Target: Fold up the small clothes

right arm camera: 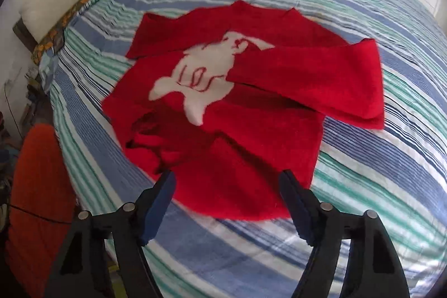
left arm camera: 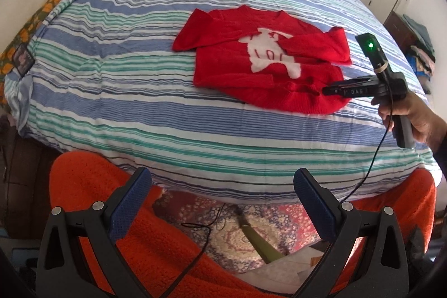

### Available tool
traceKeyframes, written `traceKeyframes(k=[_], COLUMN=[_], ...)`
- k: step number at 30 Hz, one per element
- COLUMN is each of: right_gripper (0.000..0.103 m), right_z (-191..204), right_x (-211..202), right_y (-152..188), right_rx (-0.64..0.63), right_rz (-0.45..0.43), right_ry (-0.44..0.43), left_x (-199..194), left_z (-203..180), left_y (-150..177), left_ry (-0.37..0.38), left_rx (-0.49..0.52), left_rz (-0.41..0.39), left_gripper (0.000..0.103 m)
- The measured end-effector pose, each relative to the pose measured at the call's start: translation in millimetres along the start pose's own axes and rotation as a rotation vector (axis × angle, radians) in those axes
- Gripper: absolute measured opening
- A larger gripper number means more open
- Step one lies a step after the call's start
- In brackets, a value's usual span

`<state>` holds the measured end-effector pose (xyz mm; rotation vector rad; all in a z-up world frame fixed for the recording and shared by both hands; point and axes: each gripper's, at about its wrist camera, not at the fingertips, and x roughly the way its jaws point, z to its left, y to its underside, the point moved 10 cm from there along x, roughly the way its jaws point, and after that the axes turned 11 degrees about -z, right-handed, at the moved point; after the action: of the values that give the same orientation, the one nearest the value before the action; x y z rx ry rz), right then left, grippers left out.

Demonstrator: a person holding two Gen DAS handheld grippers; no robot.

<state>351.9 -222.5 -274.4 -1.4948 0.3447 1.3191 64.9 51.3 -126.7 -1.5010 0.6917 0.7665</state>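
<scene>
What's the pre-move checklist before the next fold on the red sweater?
1. Red sweater lying on the striped bedspread: ok.
2. One sleeve already folded across the chest: ok.
3. Other sleeve still spread out: not ok.
4. Right gripper over the hem, nothing between the fingers: ok.
5. Left gripper open, off the bed edge, away from the sweater: not ok.
6. Hem wrinkle-free: cannot tell, blurred.

Sweater (right arm camera: 223, 108) on the bed (right arm camera: 377, 200) (one sleeve (right arm camera: 307, 80) across its front), near the front edge.
</scene>
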Motion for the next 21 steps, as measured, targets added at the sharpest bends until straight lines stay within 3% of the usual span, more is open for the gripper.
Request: traceKeyframes(k=[1, 3, 4, 7, 10, 13, 14, 16, 17, 18, 21], right_gripper=[0.053, 0.013, 0.006, 0.003, 0.003, 0.009, 0.018, 0.045, 0.07, 0.077, 0.077], right_z=[2.0, 14.1, 25.0, 51.9, 39.6, 20.5, 23.7, 39.4, 50.0, 59.9, 88.4], right_x=[13.5, 19.4, 10.9, -33.9, -64.1, -76.8, -78.8, -76.4, -70.7, -65.1, -38.9], right_y=[6.8, 21.1, 30.1, 77.0, 131.9, 132.5, 121.6, 89.0, 68.9, 48.0, -10.0], right_rx=[-0.007, -0.076, -0.117, -0.224, -0.268, -0.18, -0.149, -0.086, -0.05, -0.016, 0.081], right_rz=[0.045, 0.096, 0.1, 0.131, 0.186, 0.122, 0.079, -0.014, -0.064, -0.111, -0.198], right_ry=[-0.03, -0.069, -0.112, -0.234, -0.169, -0.071, -0.078, -0.12, -0.154, -0.191, -0.276], left_x=[0.8, 2.4, 4.0, 16.0, 31.8, 40.3, 39.9, 35.9, 32.3, 30.4, 23.3], left_z=[3.4, 11.9, 16.1, 27.3, 29.7, 22.4, 18.6, 13.6, 13.1, 13.9, 23.6], left_y=[1.5, 4.7, 7.0, 14.0, 18.7, 14.8, 12.2, 7.8, 5.8, 4.5, 7.5], left_ry=[-0.012, -0.03, -0.038, -0.059, -0.076, -0.069, -0.061, -0.045, -0.043, -0.046, -0.071], left_rx=[0.001, -0.005, -0.011, -0.028, -0.021, -0.015, -0.017, -0.023, -0.024, -0.025, -0.037], left_rz=[0.004, 0.011, 0.017, 0.05, 0.087, 0.089, 0.084, 0.068, 0.057, 0.047, 0.036], left_gripper=[0.102, 0.102, 0.102, 0.102, 0.101, 0.101, 0.101, 0.101, 0.101, 0.101, 0.101])
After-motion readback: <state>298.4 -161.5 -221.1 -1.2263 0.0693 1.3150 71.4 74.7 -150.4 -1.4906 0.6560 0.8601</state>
